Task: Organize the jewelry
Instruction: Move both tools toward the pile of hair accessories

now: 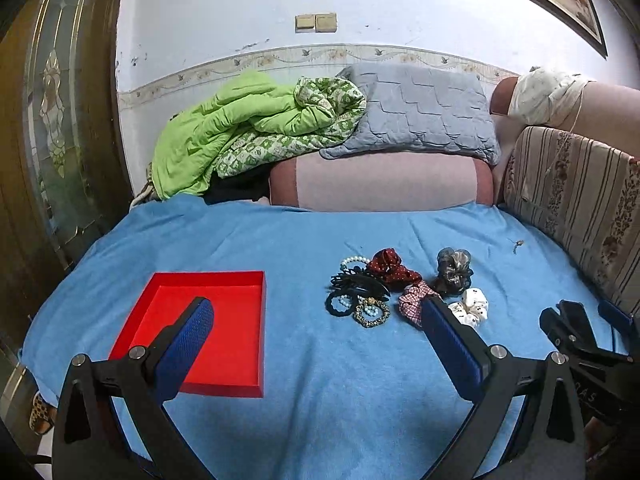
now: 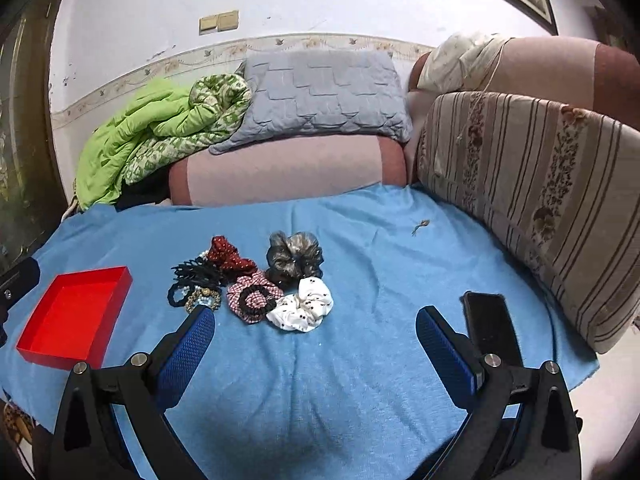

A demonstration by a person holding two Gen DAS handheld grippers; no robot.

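- Blue terry cloth (image 1: pixel 312 380) covers the flat surface where everything lies, with a striped floral cushion (image 2: pixel 532 184) along its right edge.
- Left gripper (image 1: pixel 316 308) hovers over the cloth with its blue-padded fingers (image 1: pixel 188 344) spread wide and nothing between them.
- Right gripper (image 2: pixel 316 318) is likewise spread wide and empty, low above the cloth, just short of the pile.
- Shallow square red tray (image 1: pixel 212 328) sits on the cloth left of the pile, apart from it; nothing lies inside.
- Pile of hair accessories and jewelry: a white scrunchie with dark dots (image 2: pixel 302 308) at the near right, touching a red-and-white gingham scrunchie (image 2: pixel 250 298) that has a black hair tie lying on it.
- Behind these sit a grey-brown sheer scrunchie (image 2: pixel 294 258) and a dark red dotted bow (image 2: pixel 230 256).
- At the pile's left are a black claw clip (image 1: pixel 362 282), a white pearl bracelet (image 1: pixel 354 261) and a gold-and-pearl beaded bracelet (image 1: pixel 372 312), bunched together.
- Black phone (image 2: pixel 490 324) lies on the cloth just right of the right gripper.
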